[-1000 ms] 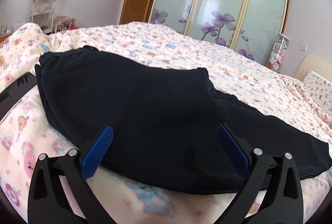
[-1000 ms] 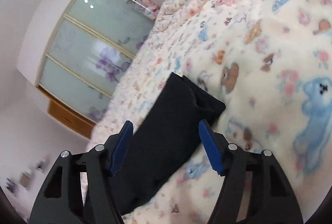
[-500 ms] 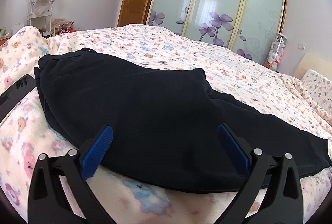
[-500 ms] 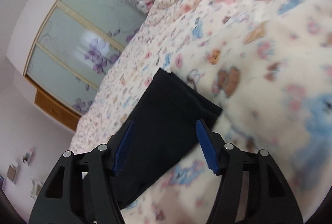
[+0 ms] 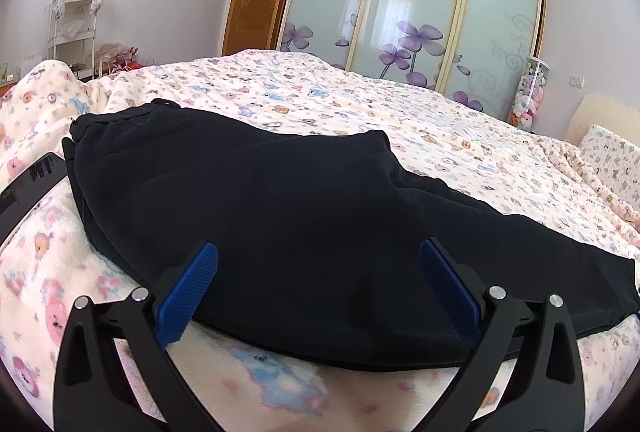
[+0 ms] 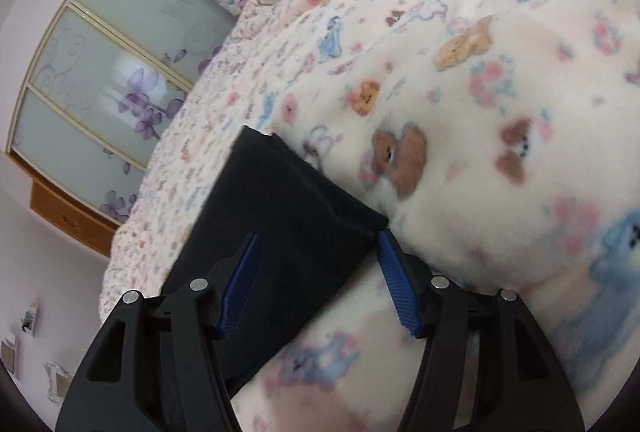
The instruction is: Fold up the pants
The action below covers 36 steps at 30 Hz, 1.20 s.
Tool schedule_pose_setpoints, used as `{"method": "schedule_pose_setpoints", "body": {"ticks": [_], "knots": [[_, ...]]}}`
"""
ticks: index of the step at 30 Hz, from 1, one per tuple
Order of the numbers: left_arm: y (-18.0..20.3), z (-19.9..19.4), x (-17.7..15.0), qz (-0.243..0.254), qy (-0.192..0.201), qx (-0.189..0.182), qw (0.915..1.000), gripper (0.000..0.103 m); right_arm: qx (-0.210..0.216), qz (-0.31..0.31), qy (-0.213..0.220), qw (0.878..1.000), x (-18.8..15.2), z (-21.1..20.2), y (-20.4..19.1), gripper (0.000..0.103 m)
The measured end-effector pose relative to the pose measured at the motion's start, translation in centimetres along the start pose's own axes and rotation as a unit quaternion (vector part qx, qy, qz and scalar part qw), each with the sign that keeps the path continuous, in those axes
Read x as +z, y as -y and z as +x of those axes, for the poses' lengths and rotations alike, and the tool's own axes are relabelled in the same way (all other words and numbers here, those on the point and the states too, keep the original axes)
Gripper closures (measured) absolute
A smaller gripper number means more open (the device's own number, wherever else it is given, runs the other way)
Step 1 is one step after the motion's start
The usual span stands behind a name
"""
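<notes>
A: We log the black pants [image 5: 280,216] flat on the cartoon-print blanket [image 5: 460,136], long axis across the left view: waistband far left, legs trailing right.

B: Agreed. Our left gripper [image 5: 318,272] hovers over the near edge, jaws spread wide, nothing pinched.

A: Only the right view gives us the leg cuffs [image 6: 304,188], pointing toward the pillow end. Right gripper [image 6: 318,260] straddles that end, jaws apart after narrowing slightly, pads not pressing.
</notes>
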<state>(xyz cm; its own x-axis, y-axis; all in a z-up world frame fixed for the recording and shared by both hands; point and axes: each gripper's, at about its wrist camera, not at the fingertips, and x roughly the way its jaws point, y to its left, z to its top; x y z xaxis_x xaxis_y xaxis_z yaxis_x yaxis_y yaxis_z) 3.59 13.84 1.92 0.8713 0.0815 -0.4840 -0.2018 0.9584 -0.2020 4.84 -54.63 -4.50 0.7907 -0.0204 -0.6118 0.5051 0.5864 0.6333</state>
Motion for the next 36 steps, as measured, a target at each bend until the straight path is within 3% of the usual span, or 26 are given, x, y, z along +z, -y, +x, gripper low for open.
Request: {"method": "schedule_pose_setpoints", "body": {"ticks": [5,7,11,16,19,25,30,36], "knots": [[0.0,-0.1,-0.2,-0.003,-0.001,-0.003,1.0000,0.002,-0.012,0.004,0.004,1.000,0.0,0.2,0.1,0.041],[0.0,-0.1,-0.2,-0.004,-0.001,-0.005,1.0000,0.002,-0.024,0.019,0.003,1.000,0.1,0.2,0.3,0.048],[-0.3,-0.1,-0.3,-0.010,-0.002,-0.008,0.9999,0.002,-0.038,0.051,0.008,0.998,-0.1,-0.2,0.6,0.053],[-0.4,0.0,-0.2,-0.011,-0.005,-0.008,0.9999,0.002,0.021,0.046,0.024,0.998,0.2,0.1,1.1,0.052],[-0.4,0.0,-0.2,-0.012,-0.005,-0.008,0.9999,0.002,0.080,0.056,0.034,0.995,0.3,-0.7,1.8,0.070],[-0.4,0.0,-0.1,-0.013,-0.002,-0.010,0.9999,0.002,0.119,0.036,0.056,0.991,-0.1,-2.4,1.3,0.085],[-0.4,-0.1,0.0,-0.017,-0.001,-0.008,0.9998,0.002,0.165,-0.068,0.109,0.978,-1.7,-6.3,-4.3,0.089],[-0.4,-0.6,0.1,-0.019,0.010,-0.011,0.9997,0.002,0.230,-0.212,0.100,0.944,-7.2,-8.9,-15.8,0.089]]}}
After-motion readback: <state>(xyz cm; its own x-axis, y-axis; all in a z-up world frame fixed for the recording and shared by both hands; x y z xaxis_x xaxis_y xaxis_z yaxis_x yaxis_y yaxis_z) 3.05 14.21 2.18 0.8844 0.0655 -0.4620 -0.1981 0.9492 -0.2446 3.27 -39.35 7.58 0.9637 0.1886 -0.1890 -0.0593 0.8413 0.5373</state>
